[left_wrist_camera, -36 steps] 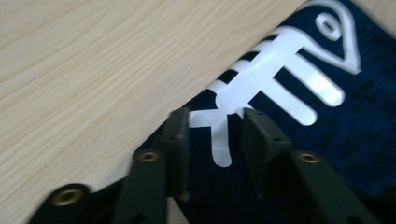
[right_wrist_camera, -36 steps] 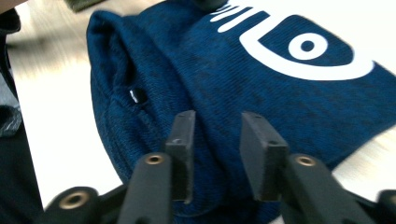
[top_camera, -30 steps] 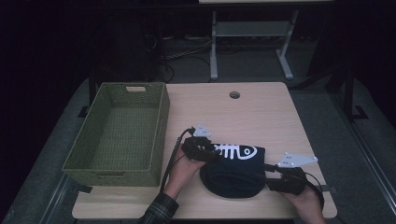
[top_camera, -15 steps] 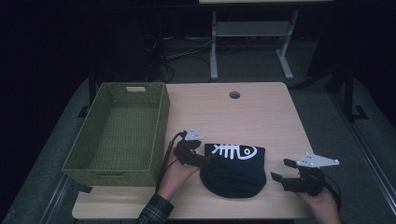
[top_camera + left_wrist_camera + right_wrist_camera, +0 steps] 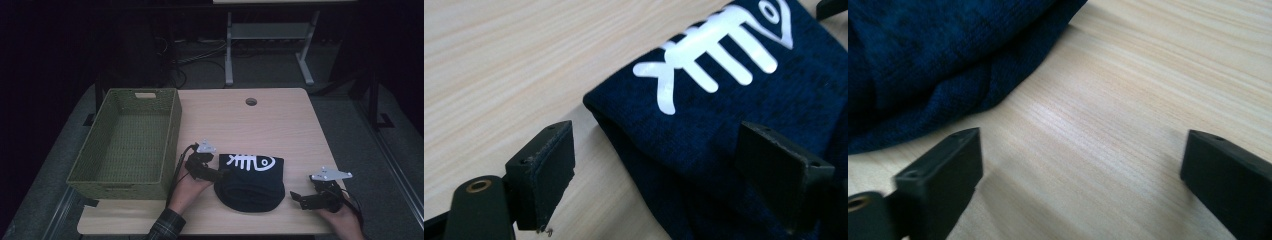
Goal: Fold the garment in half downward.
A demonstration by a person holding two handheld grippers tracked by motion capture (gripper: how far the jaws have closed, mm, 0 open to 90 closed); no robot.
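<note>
We see the left gripper (image 5: 218,173) low in the frame's centre, jaws spread wide astride the corner of a folded navy knit garment (image 5: 251,181) with a white fishbone print; the right gripper (image 5: 299,198), lower right, gapes over bare table (image 5: 280,125); a green woven basket (image 5: 128,141) sits left.

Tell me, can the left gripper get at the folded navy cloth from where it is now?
Probably yes. The left gripper has its jaws open astride the folded edge of the navy cloth, with nothing in between.
</note>
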